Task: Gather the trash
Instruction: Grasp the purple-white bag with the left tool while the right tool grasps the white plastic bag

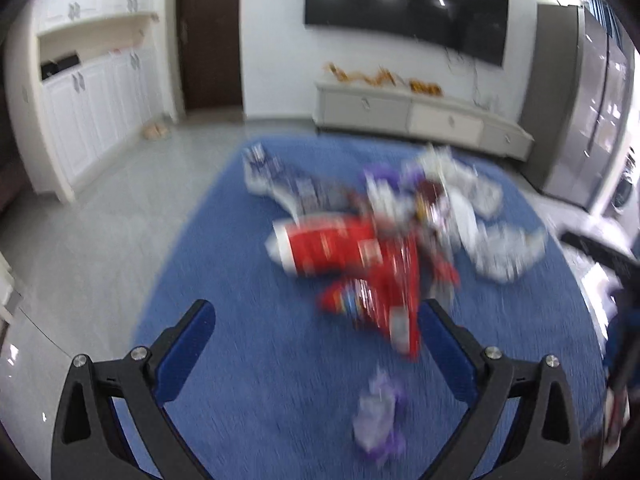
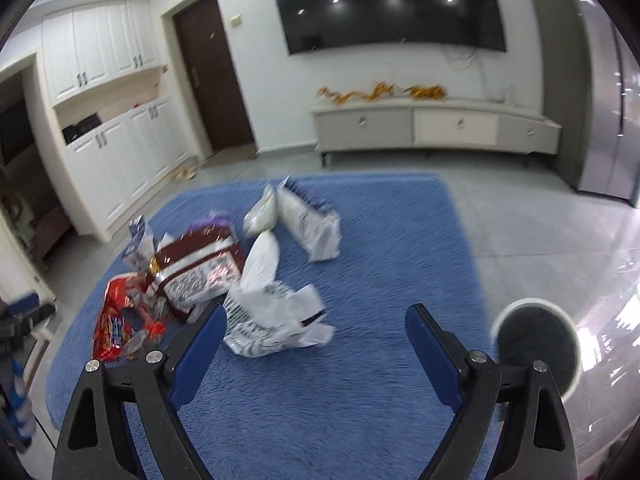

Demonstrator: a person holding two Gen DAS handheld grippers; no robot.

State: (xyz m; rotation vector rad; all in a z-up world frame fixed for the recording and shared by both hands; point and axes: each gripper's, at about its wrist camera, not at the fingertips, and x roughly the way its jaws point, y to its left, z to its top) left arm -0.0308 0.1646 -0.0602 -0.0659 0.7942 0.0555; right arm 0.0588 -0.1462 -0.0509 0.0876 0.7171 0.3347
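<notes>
Several snack wrappers lie scattered on a blue rug (image 1: 248, 360). In the blurred left wrist view a red packet (image 1: 332, 246) and a crumpled red wrapper (image 1: 384, 304) lie just ahead of my open, empty left gripper (image 1: 318, 316); a small purple wrapper (image 1: 378, 416) lies between its fingers, lower down. In the right wrist view my right gripper (image 2: 316, 320) is open and empty above the rug (image 2: 380, 240). A white printed bag (image 2: 272, 312) lies by its left finger. A maroon packet (image 2: 200, 264), a red wrapper (image 2: 120, 320) and a white bag (image 2: 312, 220) lie beyond.
A round white bin with a black liner (image 2: 536, 344) stands on the tiled floor at the rug's right edge. A TV console (image 2: 436, 128) and wall TV (image 2: 388, 4) are at the back, white cabinets (image 2: 120, 160) at left, a grey fridge (image 2: 608, 100) at right.
</notes>
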